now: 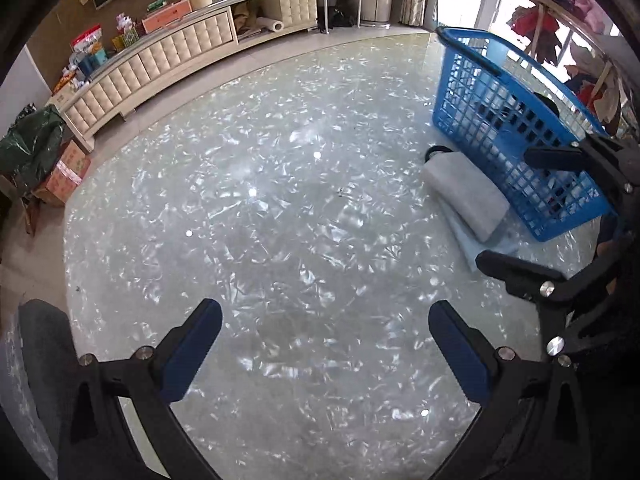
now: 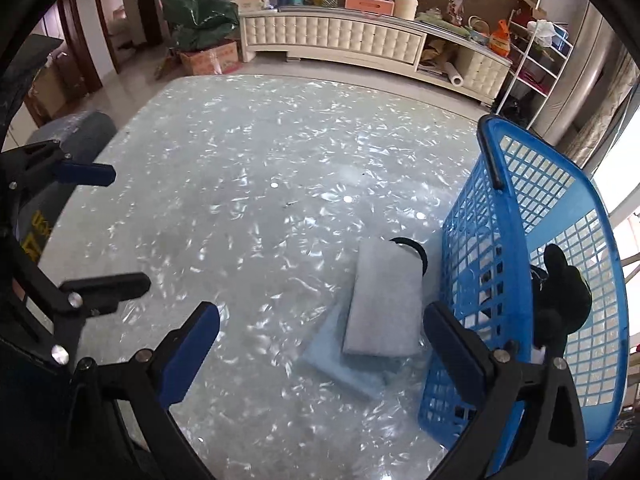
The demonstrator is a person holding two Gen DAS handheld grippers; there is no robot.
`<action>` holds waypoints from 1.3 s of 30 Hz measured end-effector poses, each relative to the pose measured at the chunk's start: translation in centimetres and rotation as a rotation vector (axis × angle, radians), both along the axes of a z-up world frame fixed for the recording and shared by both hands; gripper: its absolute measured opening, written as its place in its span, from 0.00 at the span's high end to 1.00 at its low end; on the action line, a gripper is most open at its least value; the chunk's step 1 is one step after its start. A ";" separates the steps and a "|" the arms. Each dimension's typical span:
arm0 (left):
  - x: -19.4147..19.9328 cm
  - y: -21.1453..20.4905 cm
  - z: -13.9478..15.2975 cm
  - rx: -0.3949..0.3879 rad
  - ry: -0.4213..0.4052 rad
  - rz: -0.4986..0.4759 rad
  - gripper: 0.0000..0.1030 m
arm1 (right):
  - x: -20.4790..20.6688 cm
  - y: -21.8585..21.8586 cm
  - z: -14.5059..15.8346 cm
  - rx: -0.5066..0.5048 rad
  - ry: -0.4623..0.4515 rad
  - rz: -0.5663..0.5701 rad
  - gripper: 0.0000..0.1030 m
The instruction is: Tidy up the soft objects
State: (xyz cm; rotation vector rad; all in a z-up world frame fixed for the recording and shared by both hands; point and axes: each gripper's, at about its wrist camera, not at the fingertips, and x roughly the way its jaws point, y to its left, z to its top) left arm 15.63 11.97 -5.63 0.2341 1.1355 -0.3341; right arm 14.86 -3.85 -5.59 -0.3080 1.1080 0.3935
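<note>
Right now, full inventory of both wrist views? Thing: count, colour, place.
table: 1, pearly white-grey, under everything
basket: 1, blue mesh, table's right side
white pad: 1, white-grey, beside basket, lying on the blue pad
blue pad: 1, light blue, under the white pad
black ring: 1, black, at the white pad's far end, partly hidden
black plush: 1, black, inside basket
cabinet: 1, cream tufted, far wall, cluttered top
left tool: open, empty, above bare table
right tool: open, empty, near the pads
</note>
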 end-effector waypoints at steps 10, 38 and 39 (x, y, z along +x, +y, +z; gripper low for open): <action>2.3 2.8 -2.5 -0.012 0.007 0.088 0.00 | 0.5 2.2 -2.1 -0.157 -0.070 0.016 0.00; 2.3 3.0 -4.6 0.018 0.029 0.060 0.00 | 4.6 -2.2 -7.1 -0.146 0.073 -0.213 0.57; 2.3 3.0 -4.6 0.016 0.029 0.060 0.00 | 4.6 -2.4 -7.0 -0.151 0.064 -0.222 0.64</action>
